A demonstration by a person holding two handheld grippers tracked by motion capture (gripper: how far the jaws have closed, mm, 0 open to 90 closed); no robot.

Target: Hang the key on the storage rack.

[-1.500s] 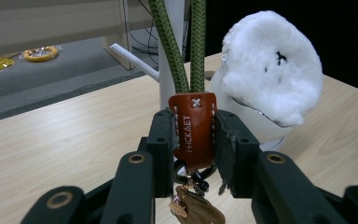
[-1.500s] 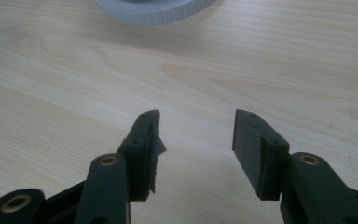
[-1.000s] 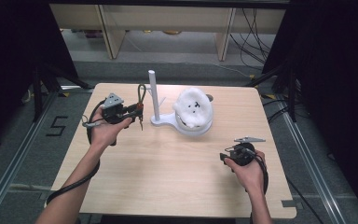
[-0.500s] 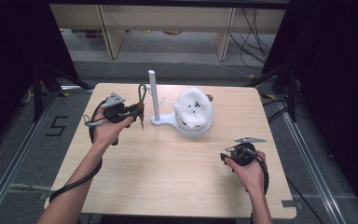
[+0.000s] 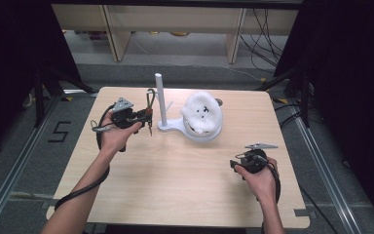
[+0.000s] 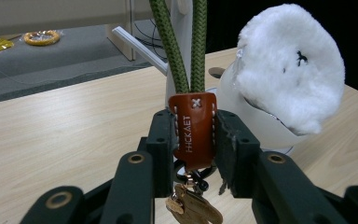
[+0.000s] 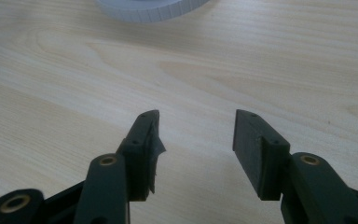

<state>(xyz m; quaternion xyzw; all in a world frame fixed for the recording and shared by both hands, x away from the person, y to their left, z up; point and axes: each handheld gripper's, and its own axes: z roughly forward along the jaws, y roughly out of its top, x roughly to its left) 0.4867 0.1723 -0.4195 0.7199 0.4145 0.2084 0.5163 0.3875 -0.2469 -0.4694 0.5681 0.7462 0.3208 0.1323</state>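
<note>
Brown leather tab [image 6: 194,128] of the keychain sits pinched between the left gripper [image 6: 193,140] pads, green cord loop [image 6: 186,46] rising just beside the white stand [image 5: 161,105]. Right gripper [image 7: 196,140] hangs over bare table [image 7: 261,56], jaws apart, nothing between.

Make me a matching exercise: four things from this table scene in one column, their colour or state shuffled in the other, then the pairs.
Things:
1. left claw
2. right claw
3. cord loop
4. plush

States:
A. green
B. open over bare table
C. white and fluffy, resting on the stand base
D. shut on the leather tag

Pairs: 1-D, 2-B, 3-A, 4-C
</note>
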